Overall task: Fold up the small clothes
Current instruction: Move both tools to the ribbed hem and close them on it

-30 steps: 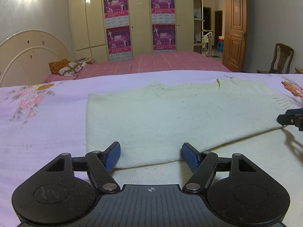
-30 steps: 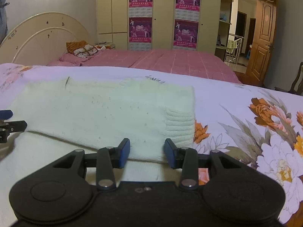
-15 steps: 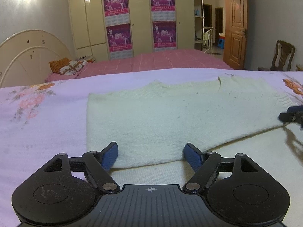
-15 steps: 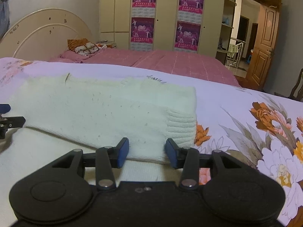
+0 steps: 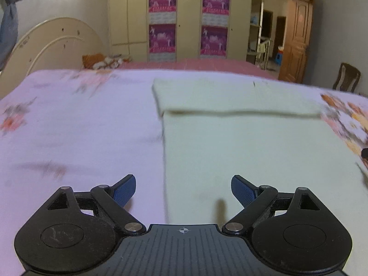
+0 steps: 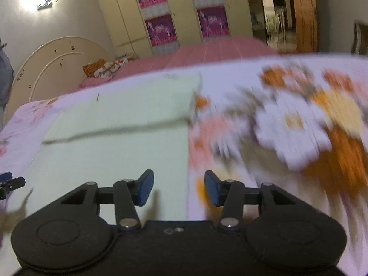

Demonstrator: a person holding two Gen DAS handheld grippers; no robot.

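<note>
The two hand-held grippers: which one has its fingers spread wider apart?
The left hand-held gripper: its blue fingers gape far apart over the cream sweater's left edge. The right hand-held gripper shows a narrower gap. Both are opening, holding nothing.

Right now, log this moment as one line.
sweater: far part folded over | left gripper: opening, empty | right gripper: opening, empty
</note>
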